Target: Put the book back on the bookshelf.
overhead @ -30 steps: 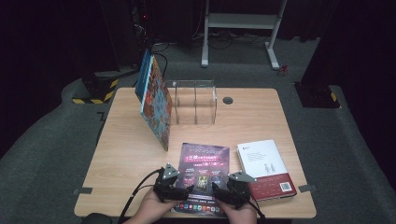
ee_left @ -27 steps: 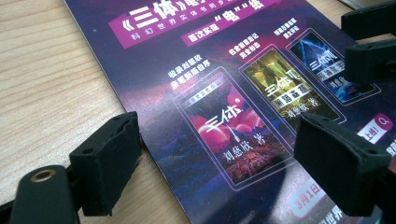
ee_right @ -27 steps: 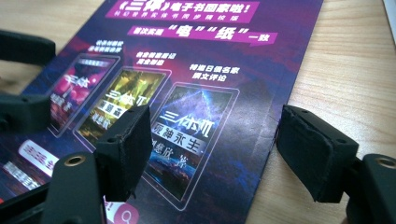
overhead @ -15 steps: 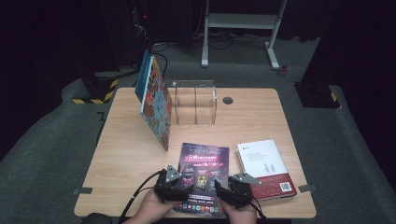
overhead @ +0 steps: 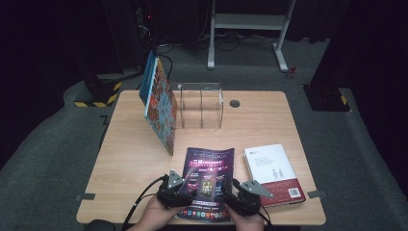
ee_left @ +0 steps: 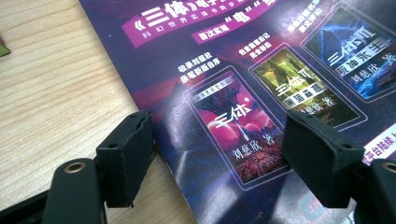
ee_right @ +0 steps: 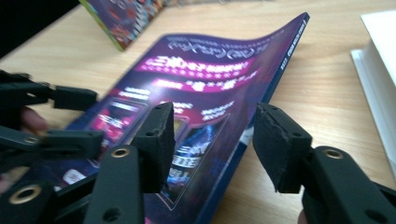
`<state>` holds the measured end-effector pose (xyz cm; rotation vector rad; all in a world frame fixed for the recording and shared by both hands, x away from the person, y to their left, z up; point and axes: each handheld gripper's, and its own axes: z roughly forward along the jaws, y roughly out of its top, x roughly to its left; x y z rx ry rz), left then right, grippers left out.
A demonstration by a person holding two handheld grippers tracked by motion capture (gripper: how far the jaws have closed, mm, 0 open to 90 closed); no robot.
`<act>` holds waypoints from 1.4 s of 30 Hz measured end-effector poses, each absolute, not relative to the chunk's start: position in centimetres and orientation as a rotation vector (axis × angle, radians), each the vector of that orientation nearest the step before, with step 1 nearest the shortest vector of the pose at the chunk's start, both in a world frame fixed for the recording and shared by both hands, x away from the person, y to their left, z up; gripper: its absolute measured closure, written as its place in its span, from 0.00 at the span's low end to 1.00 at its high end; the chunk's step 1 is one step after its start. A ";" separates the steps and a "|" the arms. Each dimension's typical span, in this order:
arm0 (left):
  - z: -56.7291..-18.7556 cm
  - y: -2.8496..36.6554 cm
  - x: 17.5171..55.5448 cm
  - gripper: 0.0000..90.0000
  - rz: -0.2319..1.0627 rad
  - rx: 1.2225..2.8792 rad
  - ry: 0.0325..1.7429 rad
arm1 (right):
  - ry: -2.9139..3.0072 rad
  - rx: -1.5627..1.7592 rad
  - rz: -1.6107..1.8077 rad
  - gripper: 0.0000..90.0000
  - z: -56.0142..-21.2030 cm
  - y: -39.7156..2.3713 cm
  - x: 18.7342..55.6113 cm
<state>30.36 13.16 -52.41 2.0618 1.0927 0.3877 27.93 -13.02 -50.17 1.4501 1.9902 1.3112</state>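
I saw a glossy paper magazine catching glare, a pale matt wood-grain table, rough matt black pads on my right gripper, a clear plastic stand upper centre, a smooth white book

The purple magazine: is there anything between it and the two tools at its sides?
Nothing visible is in the way. The left tool straddles the left edge of the purple magazine, the right tool straddles its right edge, and both have just been closing, pads not yet pressing. The white book lies apart, to the right.
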 end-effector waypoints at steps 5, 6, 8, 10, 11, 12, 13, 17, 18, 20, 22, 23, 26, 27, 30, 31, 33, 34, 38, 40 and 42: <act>-52.4 13.2 30.4 0.29 0.388 2.053 1.103 | 2.021 1.420 1.394 0.64 -50.3 -12.5 27.5; -52.4 13.2 30.4 0.29 0.388 2.052 1.103 | 2.073 1.435 1.391 0.64 -50.4 -12.3 27.7; -52.4 13.2 30.4 0.29 0.387 2.053 1.102 | 2.093 1.439 1.402 0.62 -50.5 -12.1 27.7; -52.4 13.2 30.4 0.29 0.388 2.053 1.101 | 2.106 1.435 1.386 0.62 -50.5 -12.1 27.8; -52.4 13.2 30.4 0.28 0.388 2.053 1.101 | 2.112 1.437 1.382 0.62 -50.4 -12.2 27.9; -52.4 13.2 30.4 0.28 0.388 2.053 1.100 | 2.120 1.437 1.374 0.62 -50.4 -12.3 27.9; -52.4 13.2 30.4 0.28 0.387 2.053 1.101 | 2.127 1.432 1.362 0.62 -50.4 -12.4 28.0; -52.5 13.2 30.4 0.28 0.386 2.053 1.100 | 2.145 1.430 1.325 0.65 -50.4 -12.5 28.1; -52.5 13.2 30.4 0.28 0.386 2.053 1.099 | 2.152 1.429 1.309 0.66 -50.4 -12.6 28.1; -52.5 13.2 30.4 0.28 0.385 2.053 1.099 | 2.168 1.424 1.289 0.67 -50.4 -12.7 28.2; -52.5 13.2 30.5 0.28 0.384 2.053 1.099 | 2.172 1.418 1.284 0.68 -50.4 -12.8 28.2; -52.5 13.2 30.5 0.28 0.383 2.053 1.098 | 2.175 1.418 1.286 0.68 -50.4 -12.9 28.3; -52.5 13.2 30.5 0.28 0.383 2.052 1.098 | 2.175 1.428 1.278 0.69 -50.4 -12.9 28.3; -52.5 13.2 30.5 0.28 0.383 2.053 1.098 | 2.177 1.429 1.274 0.69 -50.4 -12.9 28.3; -52.5 13.2 30.5 0.28 0.384 2.052 1.098 | 2.177 1.438 1.267 0.70 -50.4 -13.0 28.3; -52.5 13.2 30.5 0.28 0.383 2.052 1.099 | 2.179 1.442 1.261 0.70 -50.4 -13.0 28.3; -52.5 13.2 30.5 0.28 0.383 2.052 1.098 | 2.183 1.448 1.253 0.72 -50.5 -12.9 28.3; -52.5 13.2 30.5 0.27 0.383 2.053 1.097 | 2.187 1.448 1.249 0.72 -50.5 -12.9 28.3; -52.5 13.2 30.5 0.27 0.383 2.055 1.095 | 2.198 1.458 1.231 0.76 -50.6 -13.0 28.6; -52.5 13.2 30.5 0.27 0.383 2.055 1.094 | 2.202 1.460 1.226 0.78 -50.6 -13.0 28.6; -52.5 13.2 30.5 0.27 0.383 2.056 1.093 | 2.201 1.454 1.227 0.79 -50.6 -13.0 28.5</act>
